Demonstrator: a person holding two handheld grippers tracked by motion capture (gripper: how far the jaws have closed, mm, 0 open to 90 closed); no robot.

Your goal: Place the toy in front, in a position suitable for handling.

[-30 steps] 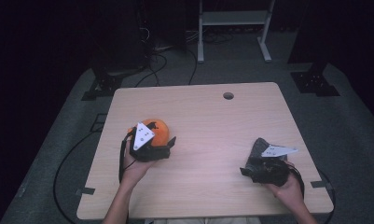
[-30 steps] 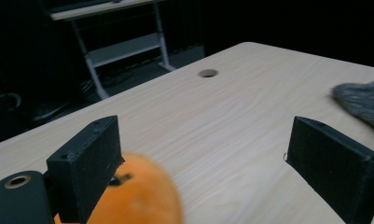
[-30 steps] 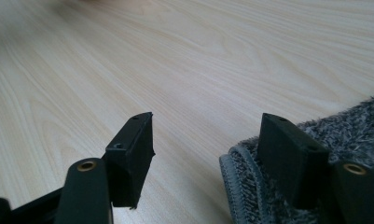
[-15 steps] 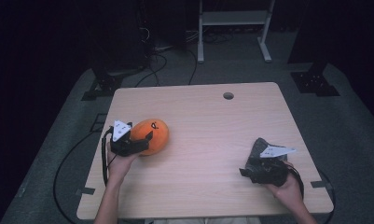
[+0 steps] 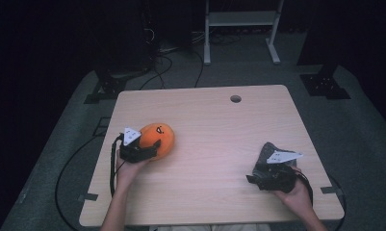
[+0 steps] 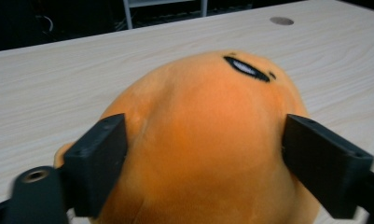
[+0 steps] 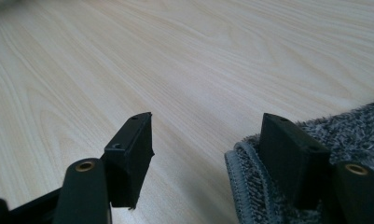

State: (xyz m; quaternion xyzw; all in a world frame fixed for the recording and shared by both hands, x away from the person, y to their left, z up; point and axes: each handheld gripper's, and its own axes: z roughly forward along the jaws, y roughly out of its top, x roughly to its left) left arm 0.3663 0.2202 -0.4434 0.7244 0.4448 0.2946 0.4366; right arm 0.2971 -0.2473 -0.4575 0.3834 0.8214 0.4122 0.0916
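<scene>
One orange plush toy [image 6: 203,140] sits on the left part of the table [image 5: 214,125], a small black stitched mouth on its top, and my left tongs [image 5: 149,150] are around it, one jaw at each flank; I cannot tell whether they press in or just frame it. One grey shaggy cloth [image 7: 324,154] lies near the right edge of the table, and my right tongs [image 7: 208,154] are spread wide there, one jaw over bare wood, the other over the cloth's hemmed edge. One round hole [image 5: 236,98] marks the far side.
</scene>
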